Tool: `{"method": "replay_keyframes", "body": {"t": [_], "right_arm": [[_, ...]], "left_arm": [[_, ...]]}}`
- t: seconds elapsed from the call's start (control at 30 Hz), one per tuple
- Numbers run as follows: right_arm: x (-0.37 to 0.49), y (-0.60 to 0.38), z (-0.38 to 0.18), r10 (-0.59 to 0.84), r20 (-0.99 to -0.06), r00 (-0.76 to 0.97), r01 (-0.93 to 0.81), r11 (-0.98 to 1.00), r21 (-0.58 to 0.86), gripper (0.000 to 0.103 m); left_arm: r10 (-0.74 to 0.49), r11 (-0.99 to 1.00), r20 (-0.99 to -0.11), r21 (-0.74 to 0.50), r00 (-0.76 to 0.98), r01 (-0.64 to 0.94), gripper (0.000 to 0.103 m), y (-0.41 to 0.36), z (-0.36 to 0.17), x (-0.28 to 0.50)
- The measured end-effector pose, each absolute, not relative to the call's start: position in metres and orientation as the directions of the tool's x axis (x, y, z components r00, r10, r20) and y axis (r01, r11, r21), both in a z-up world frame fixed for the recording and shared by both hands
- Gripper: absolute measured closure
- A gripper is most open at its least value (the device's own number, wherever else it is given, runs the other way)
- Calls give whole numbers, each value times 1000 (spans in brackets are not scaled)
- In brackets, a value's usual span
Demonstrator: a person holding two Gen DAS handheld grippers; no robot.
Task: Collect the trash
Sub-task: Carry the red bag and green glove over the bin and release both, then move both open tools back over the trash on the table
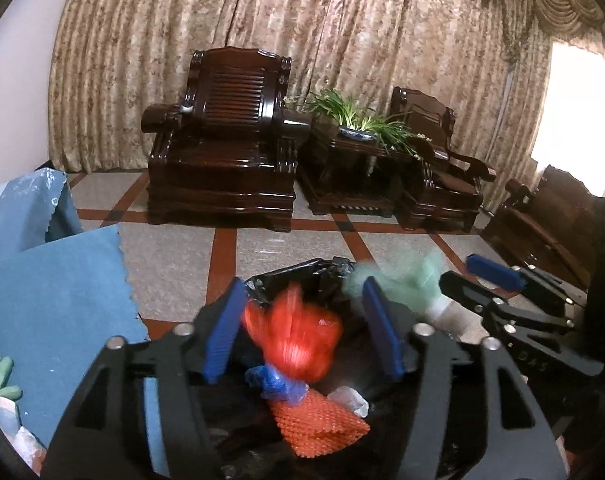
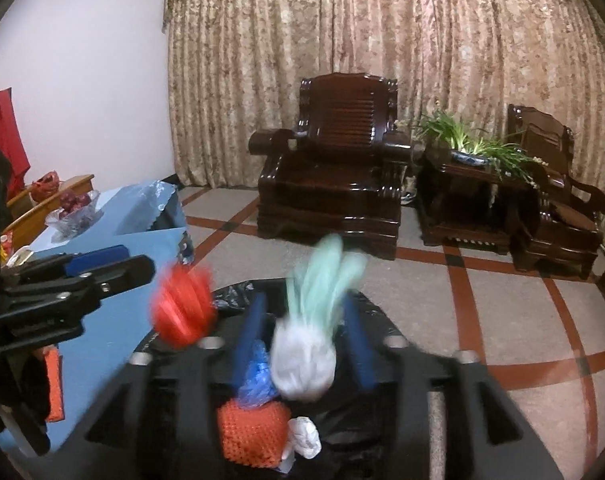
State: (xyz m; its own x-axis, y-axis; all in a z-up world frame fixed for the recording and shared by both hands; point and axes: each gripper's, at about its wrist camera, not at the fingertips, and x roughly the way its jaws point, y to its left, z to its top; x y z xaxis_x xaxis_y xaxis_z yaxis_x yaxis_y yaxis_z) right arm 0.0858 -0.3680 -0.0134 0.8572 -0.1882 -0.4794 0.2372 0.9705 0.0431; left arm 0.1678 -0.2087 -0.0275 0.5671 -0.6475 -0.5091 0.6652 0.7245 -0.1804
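Both my claws hang spread over the black bin bag (image 1: pixel 302 276): left claw (image 1: pixel 302 336) around a blurred red net (image 1: pixel 298 340), right claw (image 2: pixel 306 340) around a white-green bundle (image 2: pixel 306 356); grip uncertain. Dropping step, I judge; next, fetch tabletop (image 1: pixel 54 280) leftovers.

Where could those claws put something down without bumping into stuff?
The tiled floor between the black trash bag and the armchair lies bare. The blue tablecloth beside the left claw has open room. Inside the bag, it's crowded with trash.

Blurred red bag (image 1: pixel 298 332) between spread fingers (image 1: pixel 222 332)
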Motion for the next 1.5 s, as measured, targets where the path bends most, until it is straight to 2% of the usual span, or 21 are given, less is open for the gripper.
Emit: {"method": "replay_keyframes", "body": {"t": [0.07, 0.13, 0.23, 0.4, 0.8, 1.17, 1.37, 1.5], "right_arm": [[81, -369, -13, -201, -470, 859, 250, 967, 43, 41], [78, -369, -11, -213, -462, 861, 266, 963, 50, 26], [70, -367, -7, -215, -436, 874, 271, 960, 70, 14], [65, -352, 2, -195, -409, 892, 246, 966, 77, 6], [77, -279, 8, -53, -394, 917, 103, 989, 107, 6], [105, -178, -16, 135, -439, 888, -94, 989, 113, 6], [114, -125, -38, 206, -472, 857, -174, 979, 110, 7], [120, -96, -55, 238, -508, 828, -216, 971, 104, 12]], "left_arm": [[-642, 731, -505, -177, 577, 659, 32, -202, -27, 168], [-635, 739, -506, -175, 584, 651, 28, -194, -26, 168], [-623, 754, -497, -176, 605, 633, 19, -179, -20, 166], [-601, 785, -475, -199, 643, 586, 13, -145, -10, 162], [-419, 906, -474, -161, 774, 392, 13, -30, 1, 133], [-177, 984, -510, -90, 842, 152, 13, 90, -13, 108], [-95, 995, -535, -81, 840, 61, 13, 132, -27, 98], [-62, 997, -558, -72, 828, 27, 13, 147, -41, 94]]}}
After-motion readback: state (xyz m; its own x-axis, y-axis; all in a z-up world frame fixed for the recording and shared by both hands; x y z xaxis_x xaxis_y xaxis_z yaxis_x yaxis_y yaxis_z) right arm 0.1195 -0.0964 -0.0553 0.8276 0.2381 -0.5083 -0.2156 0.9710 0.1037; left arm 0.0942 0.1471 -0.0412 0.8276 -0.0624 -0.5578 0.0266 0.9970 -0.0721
